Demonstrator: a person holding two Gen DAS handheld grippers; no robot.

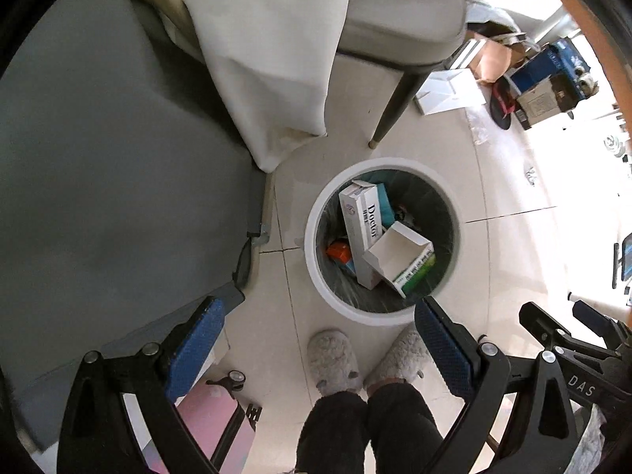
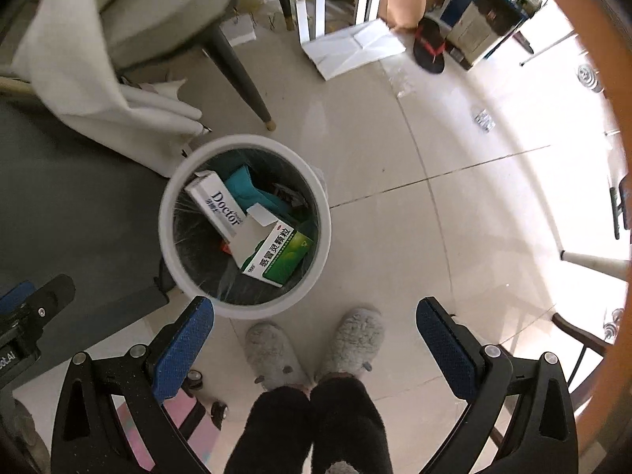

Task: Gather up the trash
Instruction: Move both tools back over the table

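Left claw [image 1: 316,339]: jaws spread wide, nothing between the blue pads [image 1: 195,345]. Right claw [image 2: 314,335]: same, wide apart and empty.

Bin [image 1: 312,252]: round, white rim, dark liner, standing on the floor just ahead of both claws; ahead and slightly right of centre for the left claw, ahead and left for the right claw. Inside the bin:
- long white box [image 1: 361,217] printed "Doctor", leaning against the wall;
- green-and-white box [image 2: 276,258], flap open, lying against the white box;
- teal item [image 2: 247,189] beyond them;
- orange item [image 1: 339,252], mostly hidden below the white box.

Floor [image 2: 395,197]: pale glossy tiles, thin grout lines. Grey slippers [image 2: 312,345] and dark trouser legs show between each claw's fingers, just short of the bin. Grey mat [image 1: 98,181] lies left of the bin. Beyond the bin: a chair [image 1: 399,19] draped with white cloth [image 1: 268,59]. Farther ahead and right: loose cardboard [image 2: 355,47], a blue box [image 2: 480,8], bright glare. Pink suitcase [image 1: 215,422] sits under the left claw's left finger.
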